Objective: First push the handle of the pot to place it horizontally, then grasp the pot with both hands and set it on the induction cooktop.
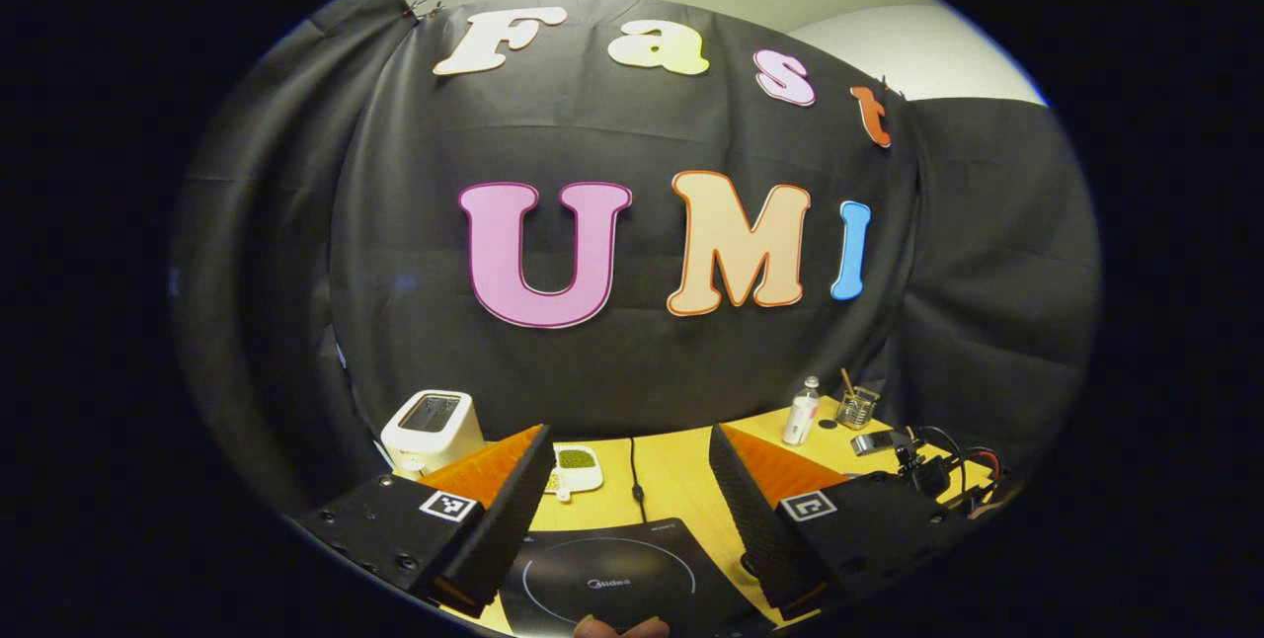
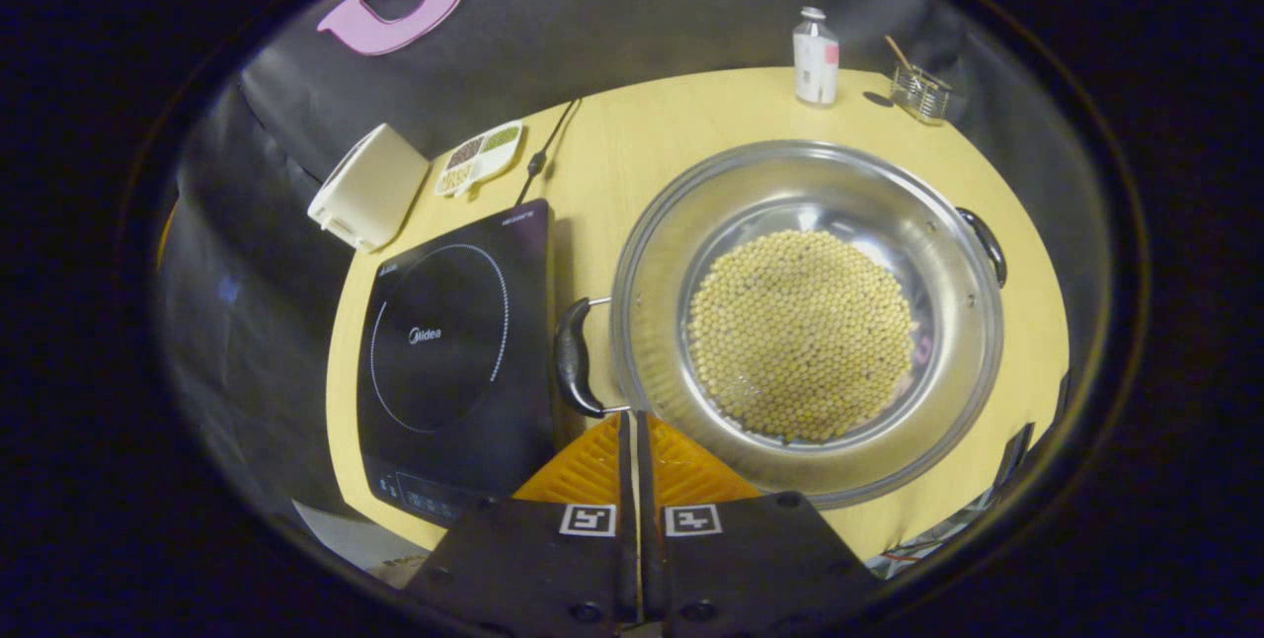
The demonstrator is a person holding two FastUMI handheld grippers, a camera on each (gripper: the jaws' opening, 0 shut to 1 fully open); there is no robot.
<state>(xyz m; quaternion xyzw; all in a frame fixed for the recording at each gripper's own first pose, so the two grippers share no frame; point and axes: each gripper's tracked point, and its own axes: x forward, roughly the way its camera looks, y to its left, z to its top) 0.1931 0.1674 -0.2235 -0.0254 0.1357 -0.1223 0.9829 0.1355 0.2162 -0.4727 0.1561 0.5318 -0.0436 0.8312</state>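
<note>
The wide stainless-steel pot (image 2: 805, 322) filled with pale beans sits on the yellow wooden worktop (image 2: 652, 144) toward its right edge, just beside the black induction cooktop (image 2: 449, 352). The right gripper (image 2: 632, 431) is clenched empty near the pot's black left handle (image 2: 571, 361). The left gripper (image 1: 632, 480) hangs released above the cooktop.

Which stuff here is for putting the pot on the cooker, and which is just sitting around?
For the job:
pot of beans
pot handle
cooktop
left gripper, open
right gripper, shut

Just lying about:
toaster
divided dish
bottle
glass holder
cable
</note>
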